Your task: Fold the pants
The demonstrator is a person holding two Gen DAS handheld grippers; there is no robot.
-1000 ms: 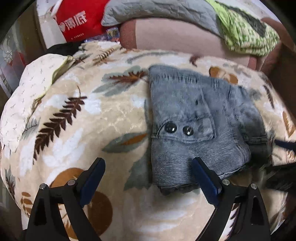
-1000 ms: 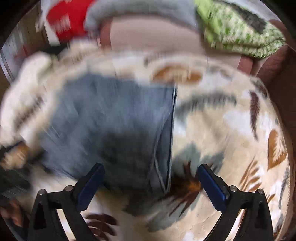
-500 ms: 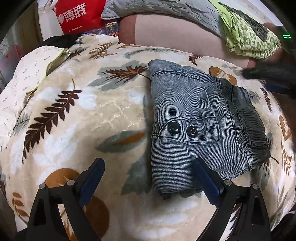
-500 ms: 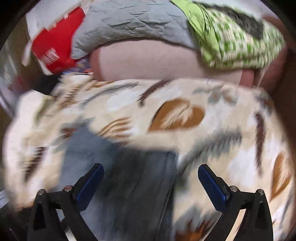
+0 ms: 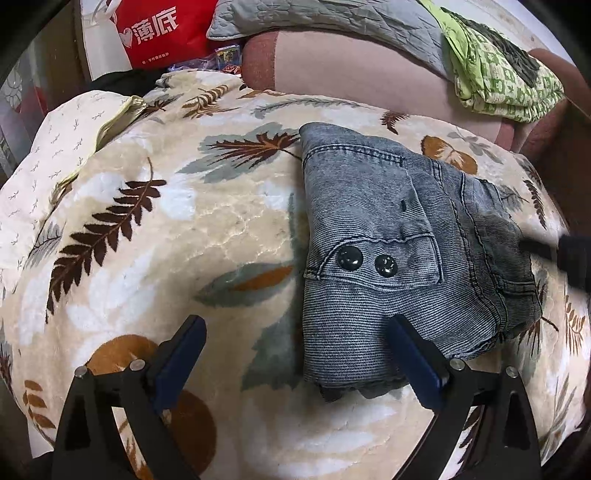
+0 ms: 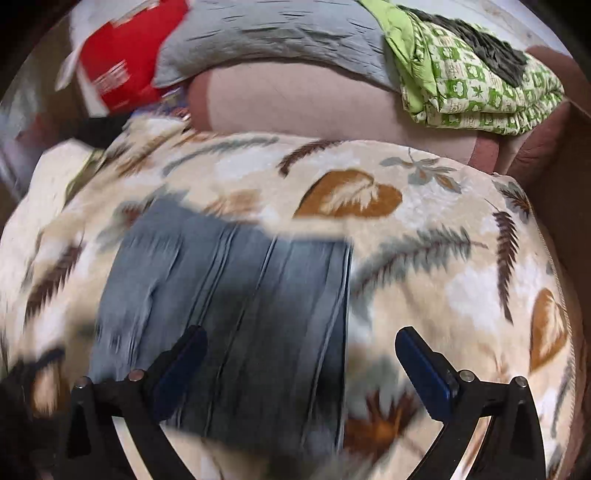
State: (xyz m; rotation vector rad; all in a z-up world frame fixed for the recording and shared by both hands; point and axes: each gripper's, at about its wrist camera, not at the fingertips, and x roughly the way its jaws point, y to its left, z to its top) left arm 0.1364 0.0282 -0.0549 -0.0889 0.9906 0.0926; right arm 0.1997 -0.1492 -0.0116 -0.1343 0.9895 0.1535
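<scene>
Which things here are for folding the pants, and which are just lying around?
For the job: folded jeans; left tongs; right tongs.

Just lying about: red bag; grey quilt; green patterned cloth.

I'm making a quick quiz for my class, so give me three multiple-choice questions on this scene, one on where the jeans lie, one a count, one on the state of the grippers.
1. Where do the folded blue-grey denim pants lie?
A. On the cream leaf-print fleece blanket
B. On the pink sofa back
C. Inside the red bag

2. How many round black buttons show on the pants' pocket flap?
A. One
B. Two
C. Four

3. What state are the hand-held grippers in?
A. Both shut on the pants
B. Left shut, right open
C. Both open, holding nothing

Answers: 1 A, the pants rest flat on the blanket. 2 B, two buttons sit side by side on the flap. 3 C, the left hand-held gripper and right hand-held gripper each show spread blue fingers with nothing between them.
</scene>
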